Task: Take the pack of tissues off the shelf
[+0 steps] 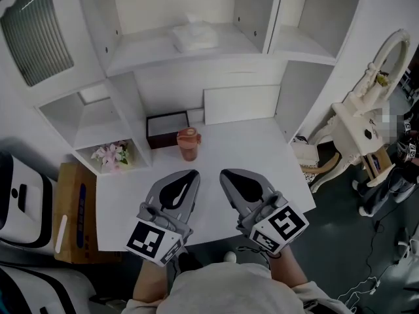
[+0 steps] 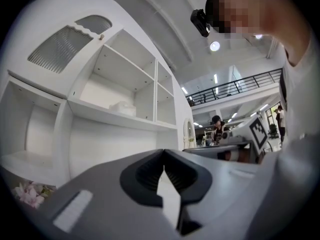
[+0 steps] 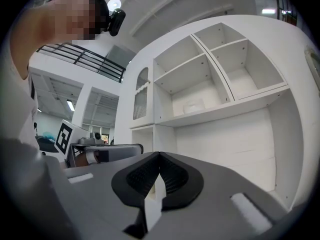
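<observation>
The white pack of tissues [image 1: 195, 36] lies on the middle shelf of the white shelf unit [image 1: 124, 64], well beyond both grippers. It also shows small in the left gripper view [image 2: 122, 107] and the right gripper view [image 3: 193, 106]. My left gripper [image 1: 195, 173] and right gripper [image 1: 222, 173] hover side by side over the near part of the white table [image 1: 275, 149], pointing toward the shelf. The left gripper's [image 2: 163, 152] tips meet with nothing between them. My right gripper [image 3: 159, 154] is likewise shut and empty.
A pink cup [image 1: 188, 143] and a dark box [image 1: 166, 129] stand on the table just ahead of the grippers. A white panel [image 1: 240, 103] leans at the back. Pink flowers [image 1: 111, 154] sit in a low left cubby. A cardboard box [image 1: 75, 211] is left, a white ornate stand [image 1: 366, 110] right.
</observation>
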`<state>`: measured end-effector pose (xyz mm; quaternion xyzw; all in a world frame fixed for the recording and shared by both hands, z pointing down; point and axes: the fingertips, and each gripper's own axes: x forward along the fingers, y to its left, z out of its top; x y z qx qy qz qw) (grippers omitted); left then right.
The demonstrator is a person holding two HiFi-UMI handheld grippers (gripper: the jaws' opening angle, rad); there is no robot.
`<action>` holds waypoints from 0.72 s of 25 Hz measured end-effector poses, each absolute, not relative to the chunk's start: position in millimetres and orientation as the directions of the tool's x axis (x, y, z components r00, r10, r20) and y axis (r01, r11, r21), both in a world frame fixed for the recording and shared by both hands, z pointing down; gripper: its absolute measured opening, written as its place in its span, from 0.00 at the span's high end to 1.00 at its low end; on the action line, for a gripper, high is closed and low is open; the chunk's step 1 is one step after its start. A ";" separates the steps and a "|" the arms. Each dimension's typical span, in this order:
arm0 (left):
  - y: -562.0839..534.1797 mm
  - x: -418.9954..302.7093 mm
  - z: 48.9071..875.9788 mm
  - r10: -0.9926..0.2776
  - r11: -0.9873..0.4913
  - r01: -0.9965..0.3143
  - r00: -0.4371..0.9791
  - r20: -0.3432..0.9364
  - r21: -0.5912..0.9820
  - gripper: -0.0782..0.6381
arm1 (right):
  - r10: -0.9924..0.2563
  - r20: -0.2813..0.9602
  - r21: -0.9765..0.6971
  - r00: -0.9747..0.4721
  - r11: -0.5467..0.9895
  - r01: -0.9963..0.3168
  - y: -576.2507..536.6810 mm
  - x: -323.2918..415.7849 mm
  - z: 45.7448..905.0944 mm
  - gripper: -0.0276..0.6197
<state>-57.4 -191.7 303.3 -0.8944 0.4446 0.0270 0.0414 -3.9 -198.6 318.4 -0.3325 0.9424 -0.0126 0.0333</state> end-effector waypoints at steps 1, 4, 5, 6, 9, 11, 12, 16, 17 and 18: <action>-194.3 -62.5 302.8 -0.789 -0.607 -0.793 0.609 -0.084 -0.050 0.89 | -0.634 -0.052 -0.048 -0.771 0.773 -0.632 -200.8 -8.6 318.5 0.95; -202.5 -76.1 301.9 -0.775 -0.625 -0.779 0.626 -0.082 -0.045 0.89 | -0.652 -0.044 -0.048 -0.757 0.759 -0.650 -208.1 -21.9 318.1 0.95; -205.5 -80.2 302.0 -0.770 -0.631 -0.775 0.632 -0.083 -0.043 0.89 | -0.657 -0.042 -0.047 -0.752 0.753 -0.656 -210.9 -25.8 318.2 0.95; -208.5 -83.9 302.3 -0.766 -0.637 -0.770 0.638 -0.083 -0.042 0.89 | -0.664 -0.039 -0.046 -0.747 0.748 -0.662 -213.8 -29.5 318.4 0.95; -216.0 -93.5 303.3 -0.753 -0.652 -0.757 0.653 -0.084 -0.042 0.89 | -0.682 -0.035 -0.046 -0.731 0.732 -0.680 -222.2 -38.4 318.9 0.95; -220.2 -99.2 303.6 -0.745 -0.661 -0.749 0.662 -0.087 -0.039 0.89 | -0.691 -0.032 -0.046 -0.722 0.723 -0.690 -228.0 -43.5 318.6 0.95; -222.6 -101.9 304.0 -0.741 -0.666 -0.746 0.666 -0.087 -0.036 0.89 | -0.695 -0.030 -0.043 -0.718 0.719 -0.694 -231.5 -45.8 318.0 0.95; -234.2 -111.7 305.8 -0.729 -0.680 -0.733 0.680 -0.083 -0.032 0.89 | -0.713 -0.032 -0.033 -0.700 0.701 -0.712 -249.2 -52.3 311.0 0.93; -237.0 -113.7 305.8 -0.725 -0.684 -0.729 0.684 -0.082 -0.031 0.89 | -0.718 -0.035 -0.033 -0.695 0.696 -0.717 -254.1 -53.1 308.1 0.93; -239.5 -115.2 305.7 -0.721 -0.689 -0.725 0.688 -0.082 -0.030 0.89 | -0.723 -0.037 -0.033 -0.690 0.691 -0.722 -258.9 -53.4 305.1 0.92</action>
